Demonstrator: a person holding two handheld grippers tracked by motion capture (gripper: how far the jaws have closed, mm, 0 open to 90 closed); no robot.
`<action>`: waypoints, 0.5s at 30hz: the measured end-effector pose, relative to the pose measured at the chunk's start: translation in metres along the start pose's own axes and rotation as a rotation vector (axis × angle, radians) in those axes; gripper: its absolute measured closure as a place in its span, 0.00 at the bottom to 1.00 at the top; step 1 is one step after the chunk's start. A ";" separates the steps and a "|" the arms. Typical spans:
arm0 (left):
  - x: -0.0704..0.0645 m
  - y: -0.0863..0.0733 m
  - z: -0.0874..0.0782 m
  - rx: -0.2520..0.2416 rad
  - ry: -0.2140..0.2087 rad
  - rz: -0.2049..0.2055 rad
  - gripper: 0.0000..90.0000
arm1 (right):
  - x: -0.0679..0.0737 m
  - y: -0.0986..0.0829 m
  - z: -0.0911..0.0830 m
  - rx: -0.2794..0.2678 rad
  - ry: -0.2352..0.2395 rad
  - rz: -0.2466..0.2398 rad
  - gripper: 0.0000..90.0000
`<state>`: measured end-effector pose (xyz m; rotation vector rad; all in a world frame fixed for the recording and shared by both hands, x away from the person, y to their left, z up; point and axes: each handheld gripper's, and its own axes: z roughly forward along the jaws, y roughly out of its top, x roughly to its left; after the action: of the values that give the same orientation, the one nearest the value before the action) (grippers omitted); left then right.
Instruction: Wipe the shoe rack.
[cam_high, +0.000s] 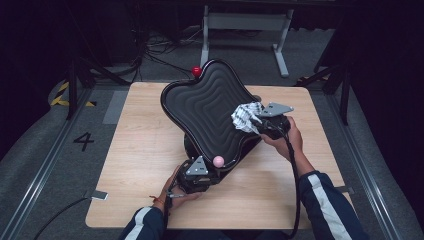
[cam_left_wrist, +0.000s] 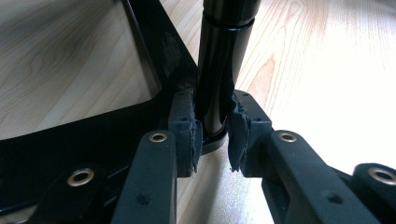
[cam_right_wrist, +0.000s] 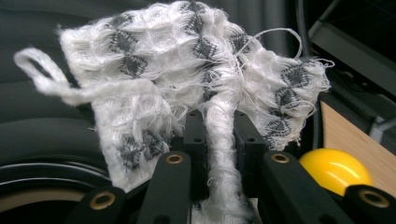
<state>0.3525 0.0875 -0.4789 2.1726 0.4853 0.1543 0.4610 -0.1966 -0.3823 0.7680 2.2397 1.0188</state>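
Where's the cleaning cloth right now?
The white cloth is clamped in the right hand-held gripper, pressed on the right side of the black ridged seat pad in the high view, up and right of the pink ball.

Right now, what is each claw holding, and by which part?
Left claw clamps the black post near its base. Right claw pinches the cloth by a bunched middle fold.
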 end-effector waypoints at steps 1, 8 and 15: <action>0.000 0.000 0.000 0.001 0.000 0.000 0.81 | 0.003 0.001 -0.001 -0.003 0.009 -0.012 0.88; 0.000 0.000 0.000 0.001 0.001 0.001 0.81 | 0.030 0.005 -0.005 -0.035 0.074 -0.072 0.87; 0.000 0.000 0.000 0.003 0.001 0.000 0.80 | 0.061 0.014 -0.010 -0.061 0.172 -0.150 0.86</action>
<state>0.3522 0.0875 -0.4788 2.1758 0.4866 0.1543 0.4163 -0.1516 -0.3808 0.4947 2.3580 1.1105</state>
